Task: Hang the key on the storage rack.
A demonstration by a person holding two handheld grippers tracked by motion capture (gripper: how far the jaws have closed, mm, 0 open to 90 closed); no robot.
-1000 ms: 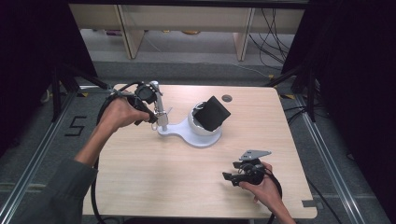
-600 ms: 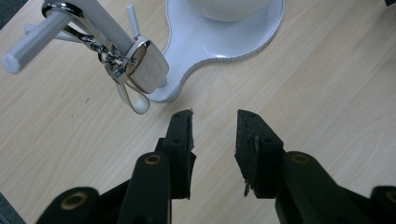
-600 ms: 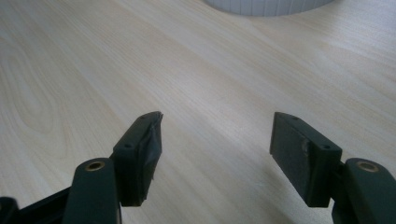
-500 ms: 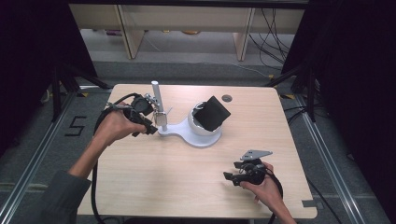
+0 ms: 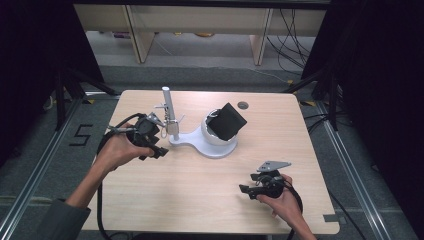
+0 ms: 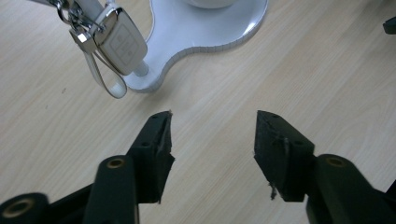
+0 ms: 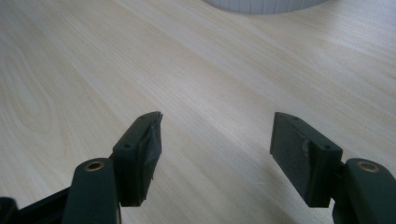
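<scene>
A white stand sits mid-table with a thin upright post and a dome carrying a tilted black block. A white and silver key fob hangs on the post by its ring. In the left gripper view the key fob and its strap loop dangle at top left above the stand's base. My left gripper is just left of the post. Its jaws have just been opening, with bare table between them. My right gripper rests open at front right.
The wooden table has a small round hole near its far edge. Cables trail from both grippers off the near edge. The stand's rim shows ahead of the right gripper. Dark floor and shelving surround the table.
My left gripper has come down and back from the top of the post toward the near left, and its jaws stand wider. The key fob stays hanging. The right hand has not moved.
</scene>
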